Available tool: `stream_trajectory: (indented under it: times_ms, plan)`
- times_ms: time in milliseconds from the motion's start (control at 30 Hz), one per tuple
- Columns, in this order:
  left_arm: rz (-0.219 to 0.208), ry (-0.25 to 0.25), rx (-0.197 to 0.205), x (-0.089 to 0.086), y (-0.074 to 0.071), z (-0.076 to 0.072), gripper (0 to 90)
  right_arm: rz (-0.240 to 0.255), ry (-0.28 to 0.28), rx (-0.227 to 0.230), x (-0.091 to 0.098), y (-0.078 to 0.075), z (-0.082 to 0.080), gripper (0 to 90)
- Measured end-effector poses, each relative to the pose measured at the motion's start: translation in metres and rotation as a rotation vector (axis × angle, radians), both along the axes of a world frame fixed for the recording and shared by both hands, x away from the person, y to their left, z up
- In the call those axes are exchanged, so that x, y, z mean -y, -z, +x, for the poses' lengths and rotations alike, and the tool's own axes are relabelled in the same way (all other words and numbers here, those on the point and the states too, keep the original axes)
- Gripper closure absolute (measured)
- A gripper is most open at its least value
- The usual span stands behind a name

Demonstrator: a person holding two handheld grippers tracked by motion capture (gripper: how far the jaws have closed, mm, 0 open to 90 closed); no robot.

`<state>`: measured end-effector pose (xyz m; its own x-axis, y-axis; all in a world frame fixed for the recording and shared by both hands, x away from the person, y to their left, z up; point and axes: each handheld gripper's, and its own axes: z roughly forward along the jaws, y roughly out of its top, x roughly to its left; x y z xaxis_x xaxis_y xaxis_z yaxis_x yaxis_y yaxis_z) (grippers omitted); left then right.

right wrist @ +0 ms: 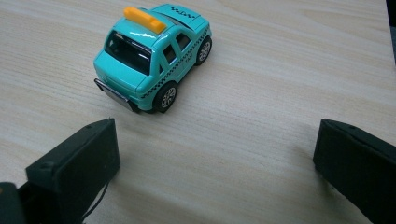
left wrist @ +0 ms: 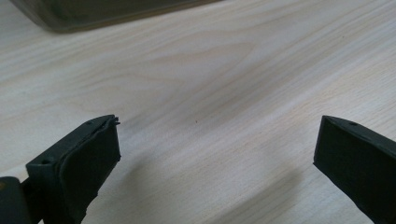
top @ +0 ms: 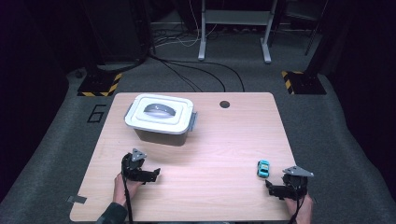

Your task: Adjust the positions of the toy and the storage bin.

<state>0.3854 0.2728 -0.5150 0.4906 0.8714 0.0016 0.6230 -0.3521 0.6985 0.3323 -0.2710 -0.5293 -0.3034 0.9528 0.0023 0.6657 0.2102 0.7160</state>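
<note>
Resting low over the desk (top: 210, 140), both grippers sit with their jaws spread wide and nothing between them.

Near the desk's right edge, toward its near right corner, a small teal toy taxi (top: 264, 168) with an orange roof sign stands on its wheels — just beside the right gripper (top: 275, 189) and ahead of it, apart from its jaws; in the right gripper view the taxi (right wrist: 152, 58) shows its rear bumper toward the camera, beyond the left jaw. The left gripper (top: 152, 173) hangs near the near left corner, held by a hand (top: 122, 186) in a dark sleeve. A lidded white-and-grey storage box (top: 160, 119) stands toward the far left corner — its lower wall (left wrist: 107, 11) edges the top of the left gripper view.
</note>
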Motion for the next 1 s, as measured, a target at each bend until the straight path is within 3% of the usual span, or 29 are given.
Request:
stream_trajectory:
  times_ms: [400,1000]
  plan:
    - [-0.013,0.045,0.026,0.004,-0.037,0.007,0.2,0.001,0.001,-0.001,0.000,0.000,0.000,0.0]
    - [-0.012,0.044,0.100,-0.002,-0.091,0.025,0.1,-0.004,-0.004,-0.002,0.000,0.000,0.000,0.0]
